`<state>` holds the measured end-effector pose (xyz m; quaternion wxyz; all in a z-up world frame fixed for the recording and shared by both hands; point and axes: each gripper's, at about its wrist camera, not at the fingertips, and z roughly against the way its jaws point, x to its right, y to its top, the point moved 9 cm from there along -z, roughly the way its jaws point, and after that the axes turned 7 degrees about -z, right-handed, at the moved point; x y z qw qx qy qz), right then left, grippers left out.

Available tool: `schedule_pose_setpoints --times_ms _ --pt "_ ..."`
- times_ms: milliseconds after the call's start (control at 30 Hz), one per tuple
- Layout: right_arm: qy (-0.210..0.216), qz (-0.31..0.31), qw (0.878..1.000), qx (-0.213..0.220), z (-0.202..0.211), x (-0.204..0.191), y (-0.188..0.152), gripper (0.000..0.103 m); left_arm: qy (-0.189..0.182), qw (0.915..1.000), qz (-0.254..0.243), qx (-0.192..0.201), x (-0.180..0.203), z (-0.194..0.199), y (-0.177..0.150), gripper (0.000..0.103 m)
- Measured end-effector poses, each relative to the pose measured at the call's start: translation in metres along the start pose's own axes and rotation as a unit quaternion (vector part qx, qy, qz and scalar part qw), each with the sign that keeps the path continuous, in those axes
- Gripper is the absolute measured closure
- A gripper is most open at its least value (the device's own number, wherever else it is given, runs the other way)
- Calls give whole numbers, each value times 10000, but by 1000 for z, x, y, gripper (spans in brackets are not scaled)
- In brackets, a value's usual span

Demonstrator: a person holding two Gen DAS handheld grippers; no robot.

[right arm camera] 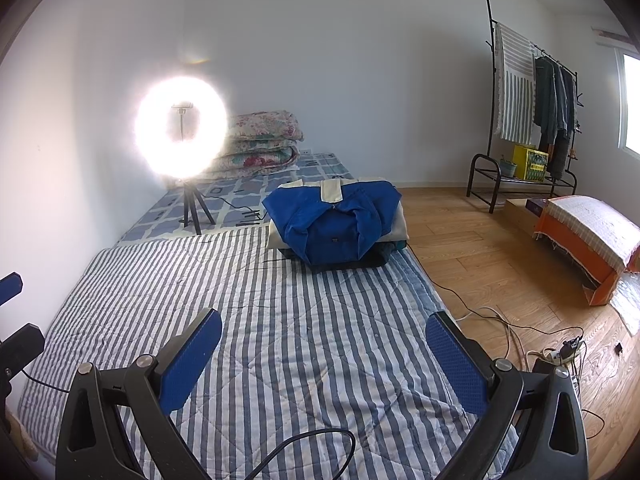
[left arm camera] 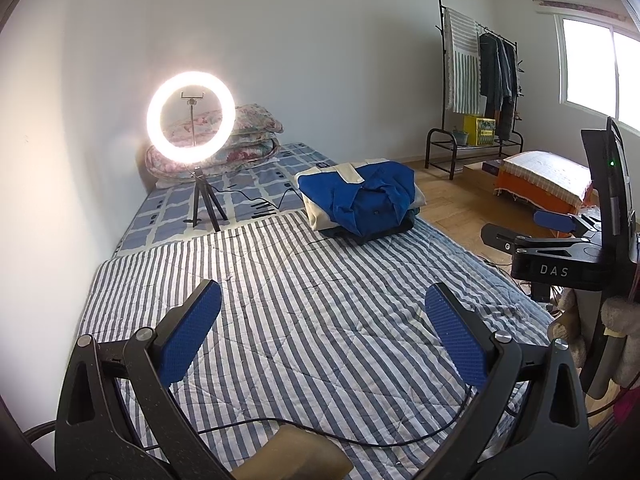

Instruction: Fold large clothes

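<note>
I hold both the left gripper [left arm camera: 322, 330] and right gripper [right arm camera: 324, 356], jaws wide and empty; reaching for the blue jacket [right arm camera: 334, 220] risks snagging the cable [right arm camera: 304, 446] on the bed [right arm camera: 300, 340].

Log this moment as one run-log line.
left claw open, empty | right claw open, empty | blue garment on pile, untouched | striped quilt bare

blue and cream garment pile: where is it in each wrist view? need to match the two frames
Left wrist: the blue and cream garment pile sits right of centre, at the far right edge of the striped quilt, beyond the open left gripper.
Right wrist: the pile sits near centre, same quilt edge, beyond the open right gripper.
Shared landmark: the lit ring light on its tripod stands left of the pile in both.
</note>
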<state>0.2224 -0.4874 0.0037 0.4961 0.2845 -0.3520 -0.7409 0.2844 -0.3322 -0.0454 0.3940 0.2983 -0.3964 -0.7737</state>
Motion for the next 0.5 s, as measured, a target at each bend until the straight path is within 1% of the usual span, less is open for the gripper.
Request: schedule_pose_setpoints --times_ms 200,333,400,500 --pt "-2 12 10000 -18 -1 -1 -2 0 35 10000 29 8 1 1 1 0" --pt "-2 14 10000 -34 -2 -1 -3 0 152 9998 28 138 1 5 4 0" --pt "3 12 10000 -34 -2 -1 -3 0 158 9998 27 143 2 6 4 0" --pt "-8 12 10000 -30 -2 -1 -3 0 282 9993 -29 239 3 8 5 0"
